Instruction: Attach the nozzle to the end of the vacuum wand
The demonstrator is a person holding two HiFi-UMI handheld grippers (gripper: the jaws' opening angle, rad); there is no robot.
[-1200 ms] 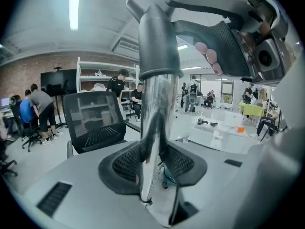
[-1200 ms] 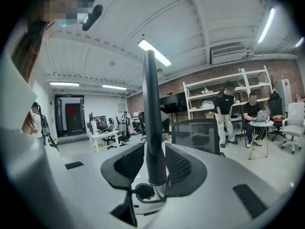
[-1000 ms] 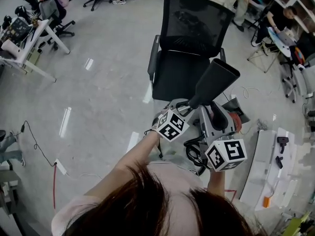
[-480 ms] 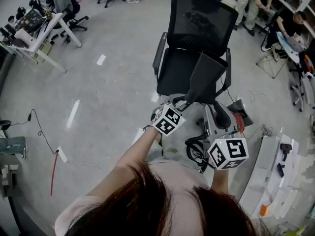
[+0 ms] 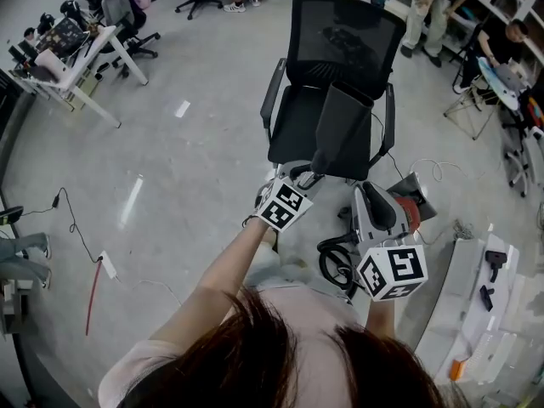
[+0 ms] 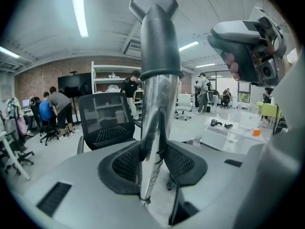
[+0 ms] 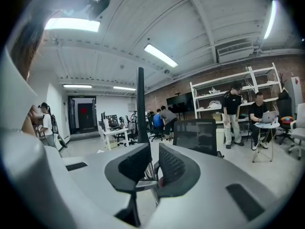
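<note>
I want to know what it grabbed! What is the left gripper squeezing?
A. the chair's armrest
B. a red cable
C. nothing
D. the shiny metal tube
D: in the left gripper view, the left gripper has its pads pressed on both sides of the shiny metal tube, just below the dark nozzle.

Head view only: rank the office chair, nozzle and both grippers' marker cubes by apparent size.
Office chair
Nozzle
Right marker cube, left marker cube: nearly alike, the right perhaps only nearer the camera
</note>
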